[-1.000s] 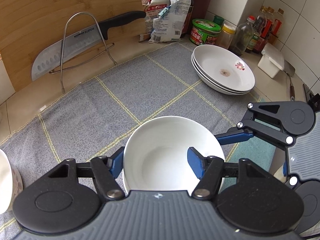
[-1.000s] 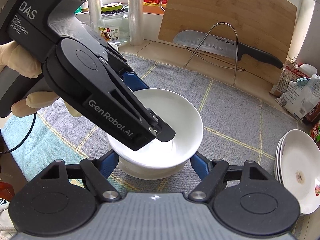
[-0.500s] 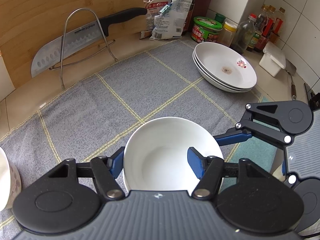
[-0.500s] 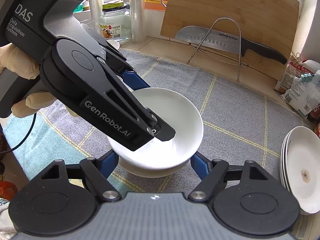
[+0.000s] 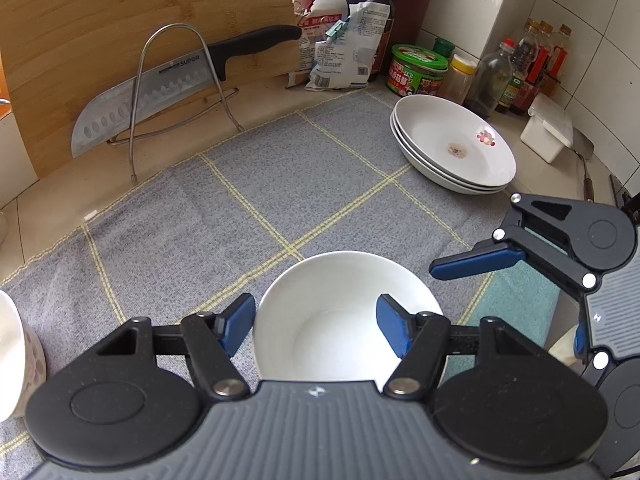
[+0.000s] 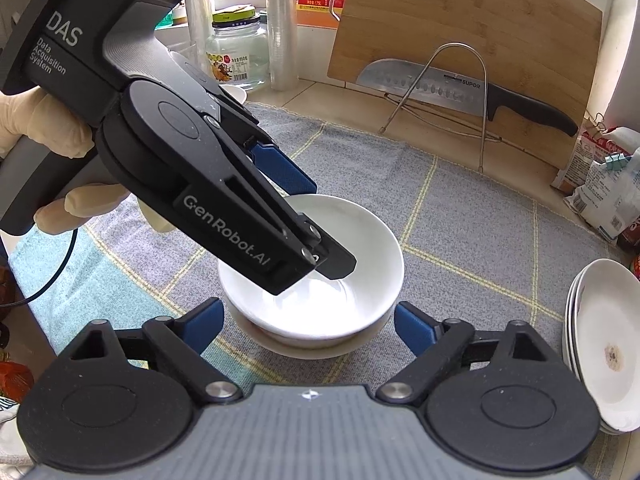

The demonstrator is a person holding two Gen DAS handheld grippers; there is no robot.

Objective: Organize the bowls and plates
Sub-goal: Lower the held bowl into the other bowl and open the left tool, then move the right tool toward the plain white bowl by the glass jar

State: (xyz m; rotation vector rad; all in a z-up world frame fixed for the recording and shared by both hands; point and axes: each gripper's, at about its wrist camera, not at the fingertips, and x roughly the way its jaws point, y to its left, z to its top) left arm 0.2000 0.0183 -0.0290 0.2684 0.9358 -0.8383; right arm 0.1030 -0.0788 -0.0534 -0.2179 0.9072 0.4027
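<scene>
Grey checked cloth (image 5: 200, 220) covers the counter, with a bamboo cutting board (image 5: 120, 8) leaning at 11 o'clock behind a cleaver (image 5: 132, 100) propped on a wire rack (image 5: 138, 80). At 9 o'clock a patterned bowl (image 5: 12, 352) pokes in at the frame's edge. At 6 o'clock the white bowl (image 5: 340, 280) sits nested on a second bowl (image 6: 304, 346). The left gripper (image 5: 316, 314), in a gloved hand (image 6: 40, 132), straddles its wall, one pad outside and one inside; its jaws are opening, and whether the pads press I cannot tell. The right gripper (image 6: 308, 316) is opening too, its pads flanking the bowls without touching. At 2 o'clock stand three stacked plates (image 5: 452, 148).
</scene>
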